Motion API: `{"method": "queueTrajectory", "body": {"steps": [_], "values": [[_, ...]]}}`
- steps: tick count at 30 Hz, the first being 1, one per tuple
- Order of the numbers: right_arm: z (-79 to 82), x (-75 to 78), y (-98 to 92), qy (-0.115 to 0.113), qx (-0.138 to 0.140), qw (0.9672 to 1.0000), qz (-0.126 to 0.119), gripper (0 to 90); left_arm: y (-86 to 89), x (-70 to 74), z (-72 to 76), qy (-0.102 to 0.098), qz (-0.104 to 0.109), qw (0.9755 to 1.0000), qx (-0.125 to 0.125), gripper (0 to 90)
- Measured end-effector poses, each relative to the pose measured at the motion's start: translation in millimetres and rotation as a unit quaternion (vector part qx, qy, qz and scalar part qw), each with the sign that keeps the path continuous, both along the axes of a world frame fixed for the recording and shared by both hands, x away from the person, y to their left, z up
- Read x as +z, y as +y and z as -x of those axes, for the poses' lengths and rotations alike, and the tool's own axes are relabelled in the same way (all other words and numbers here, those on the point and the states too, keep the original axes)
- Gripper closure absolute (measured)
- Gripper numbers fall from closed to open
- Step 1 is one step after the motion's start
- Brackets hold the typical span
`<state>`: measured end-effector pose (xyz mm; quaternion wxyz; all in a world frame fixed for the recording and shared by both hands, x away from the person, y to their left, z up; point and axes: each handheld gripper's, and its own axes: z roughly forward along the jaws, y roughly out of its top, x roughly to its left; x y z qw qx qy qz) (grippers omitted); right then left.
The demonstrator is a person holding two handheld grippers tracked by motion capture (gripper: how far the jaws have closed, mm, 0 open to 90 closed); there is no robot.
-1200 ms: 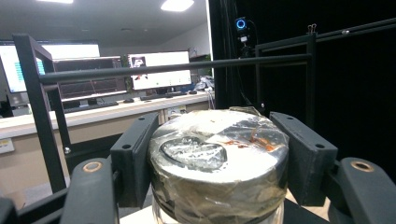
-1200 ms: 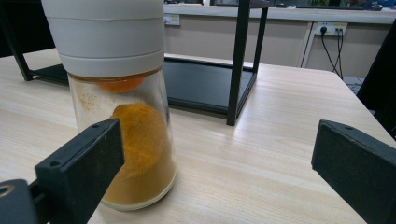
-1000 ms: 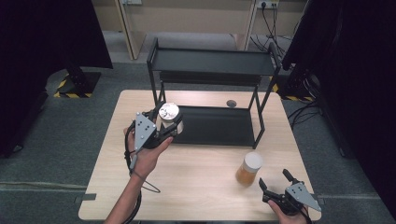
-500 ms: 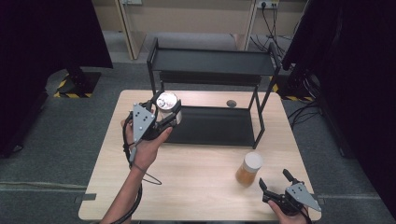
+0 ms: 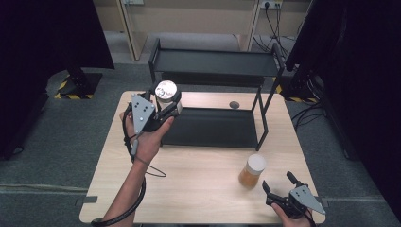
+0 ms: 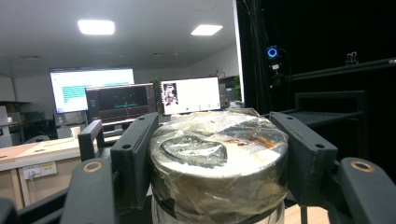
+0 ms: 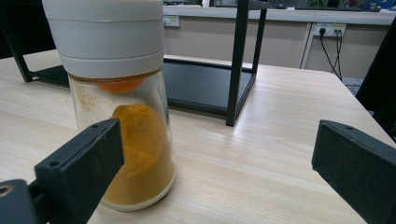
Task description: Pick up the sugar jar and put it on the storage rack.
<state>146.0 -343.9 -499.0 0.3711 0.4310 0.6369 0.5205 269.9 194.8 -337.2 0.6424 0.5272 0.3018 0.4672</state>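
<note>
I have the silver-lidded jar (image 5: 167, 93) pinched between the jaws of my left gripper (image 5: 163, 105), held up off the counter (image 5: 203, 189) at the near-left corner of the black shelf rack (image 5: 213, 64), just above the left end of the rack's bottom shelf. In the left gripper view the jar (image 6: 218, 161) sits squarely between the 2 black jaws, each pressed against its side, and its lid looks wrapped in clear film with a dented, shiny top. My left hand (image 5: 144, 137) grips the tool from below, with the cable looping down along the forearm. In front of the rack, toward its right end, a second jar (image 5: 252, 171) with a white lid and orange powder stands upright on the counter. My right gripper (image 5: 280, 187) rests just beyond that jar, near the counter's front edge, its jaws spread wide and holding nothing. In the right gripper view the powder jar (image 7: 122, 112) stands close to the left jaw, not touched by either, with the rack's front-right post behind it. A small dark disc (image 5: 234, 105) lies on the counter behind the rack's bottom shelf.
</note>
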Motion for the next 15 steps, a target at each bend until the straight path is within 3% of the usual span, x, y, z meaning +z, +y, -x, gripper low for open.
{"method": "queueTrajectory", "body": {"steps": [15], "values": [[0.4, -0.5, -0.1, -0.001, -0.001, 1.0, -0.002, 2.5, -6.1, 22.7, -8.4, -0.021, 0.004, 0.9996, 0.017, 35.0]]}}
